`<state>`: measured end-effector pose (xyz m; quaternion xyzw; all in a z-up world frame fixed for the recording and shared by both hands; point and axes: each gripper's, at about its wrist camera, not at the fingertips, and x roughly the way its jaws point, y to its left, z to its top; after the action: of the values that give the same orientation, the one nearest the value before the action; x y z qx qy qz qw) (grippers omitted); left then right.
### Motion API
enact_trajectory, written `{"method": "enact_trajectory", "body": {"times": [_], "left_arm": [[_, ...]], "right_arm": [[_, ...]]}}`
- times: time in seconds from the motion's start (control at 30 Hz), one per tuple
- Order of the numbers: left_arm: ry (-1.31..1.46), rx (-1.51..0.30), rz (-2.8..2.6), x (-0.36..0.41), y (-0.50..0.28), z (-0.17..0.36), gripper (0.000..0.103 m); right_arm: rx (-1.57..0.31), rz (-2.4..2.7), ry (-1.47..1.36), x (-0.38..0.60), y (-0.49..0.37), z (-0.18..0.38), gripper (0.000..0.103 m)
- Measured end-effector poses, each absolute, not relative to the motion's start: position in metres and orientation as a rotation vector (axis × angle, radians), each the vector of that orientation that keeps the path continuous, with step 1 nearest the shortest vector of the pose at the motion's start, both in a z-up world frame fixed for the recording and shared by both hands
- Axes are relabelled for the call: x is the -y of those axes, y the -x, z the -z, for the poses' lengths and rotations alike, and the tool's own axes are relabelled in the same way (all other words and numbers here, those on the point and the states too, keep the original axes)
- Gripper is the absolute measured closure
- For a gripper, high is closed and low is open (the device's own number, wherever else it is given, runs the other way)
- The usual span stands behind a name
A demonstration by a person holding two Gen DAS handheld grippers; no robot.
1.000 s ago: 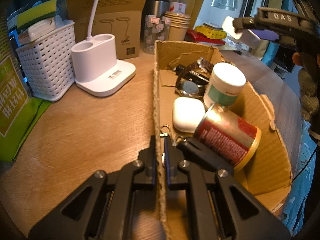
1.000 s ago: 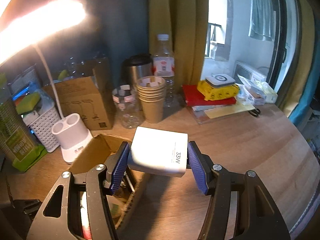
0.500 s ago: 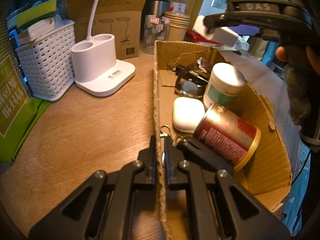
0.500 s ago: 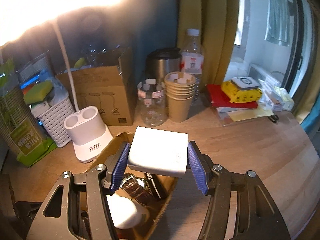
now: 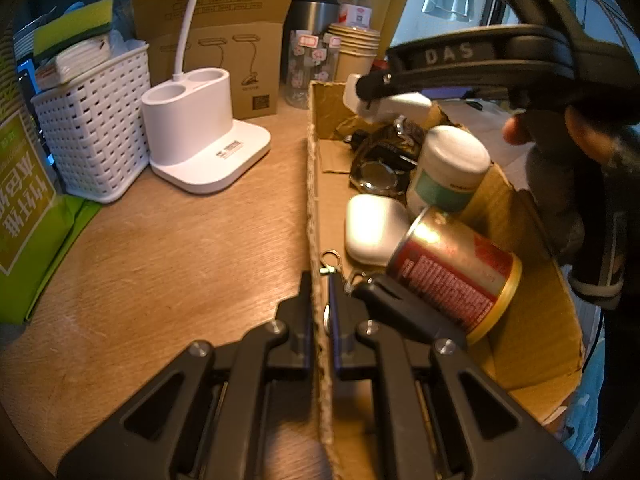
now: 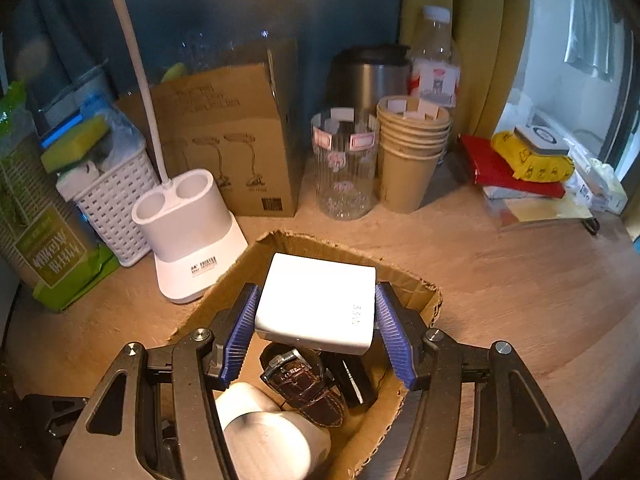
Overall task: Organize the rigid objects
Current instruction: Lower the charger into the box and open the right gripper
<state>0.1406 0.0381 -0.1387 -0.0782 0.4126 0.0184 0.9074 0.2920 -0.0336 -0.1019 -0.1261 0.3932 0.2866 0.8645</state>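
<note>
My right gripper [image 6: 316, 316] is shut on a white 33W charger block [image 6: 320, 300] and holds it over the far end of the cardboard box [image 6: 416, 292]; the block also shows in the left wrist view [image 5: 396, 106]. The box [image 5: 316, 184] holds a watch [image 5: 378, 166], a white jar [image 5: 448, 170], a white case [image 5: 372, 226], a red can [image 5: 452, 274] and a black key fob [image 5: 400, 308]. My left gripper [image 5: 319, 312] is shut on the box's near left wall.
On the wooden table stand a white lamp base [image 5: 200, 136], a white basket [image 5: 92, 124], a green package [image 5: 24, 200], a brown carton [image 5: 224, 40], a glass jar [image 6: 344, 164], paper cups [image 6: 412, 152], a steel flask [image 6: 368, 76], a bottle [image 6: 434, 60] and stacked books [image 6: 516, 172].
My right gripper has carried the charger block left and down, from above the table to over the box's far end. My left gripper has not moved.
</note>
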Motion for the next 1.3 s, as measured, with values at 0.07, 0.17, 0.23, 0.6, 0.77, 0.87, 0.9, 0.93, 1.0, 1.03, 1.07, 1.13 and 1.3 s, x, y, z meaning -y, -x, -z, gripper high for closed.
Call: {"method": "enact_trajectory", "body": {"times": [0.07, 0.17, 0.23, 0.6, 0.77, 0.87, 0.9, 0.93, 1.0, 1.03, 1.07, 1.13, 1.3], "left_arm": [[0.163, -0.851, -0.037, -0.038, -0.141, 0.139, 0.096], [0.163, -0.851, -0.037, -0.037, -0.142, 0.139, 0.096], [0.162, -0.851, -0.037, -0.037, -0.142, 0.139, 0.096], [0.154, -0.848, -0.038, -0.035, -0.142, 0.138, 0.096], [0.154, -0.847, -0.039, -0.036, -0.142, 0.138, 0.096], [0.153, -0.846, -0.039, -0.037, -0.142, 0.138, 0.096], [0.152, -0.846, -0.04, -0.037, -0.142, 0.138, 0.096], [0.151, -0.846, -0.041, -0.037, -0.142, 0.138, 0.096], [0.151, -0.845, -0.043, -0.037, -0.14, 0.137, 0.096], [0.149, -0.845, -0.044, -0.037, -0.139, 0.137, 0.096], [0.147, -0.845, -0.046, -0.037, -0.139, 0.137, 0.096], [0.146, -0.845, -0.048, -0.037, -0.139, 0.137, 0.096], [0.139, -0.845, -0.05, -0.036, -0.138, 0.136, 0.096]], "right_arm": [[-0.841, -0.591, 0.266, 0.034, -0.295, 0.105, 0.042], [-0.87, -0.575, 0.264, 0.036, -0.299, 0.11, 0.042], [-0.9, -0.563, 0.265, 0.036, -0.302, 0.117, 0.042], [-0.934, -0.548, 0.258, 0.039, -0.304, 0.123, 0.041], [-0.919, -0.556, 0.258, 0.04, -0.302, 0.122, 0.041], [-0.904, -0.561, 0.249, 0.043, -0.299, 0.118, 0.041], [-0.899, -0.561, 0.248, 0.043, -0.297, 0.117, 0.041], [-0.895, -0.56, 0.248, 0.044, -0.296, 0.115, 0.041], [-0.879, -0.56, 0.239, 0.048, -0.292, 0.111, 0.04], [-0.871, -0.561, 0.232, 0.051, -0.29, 0.108, 0.04], [-0.862, -0.556, 0.229, 0.054, -0.288, 0.106, 0.04], [-0.847, -0.547, 0.224, 0.058, -0.284, 0.1, 0.04], [-0.825, -0.53, 0.218, 0.073, -0.272, 0.092, 0.04]]}}
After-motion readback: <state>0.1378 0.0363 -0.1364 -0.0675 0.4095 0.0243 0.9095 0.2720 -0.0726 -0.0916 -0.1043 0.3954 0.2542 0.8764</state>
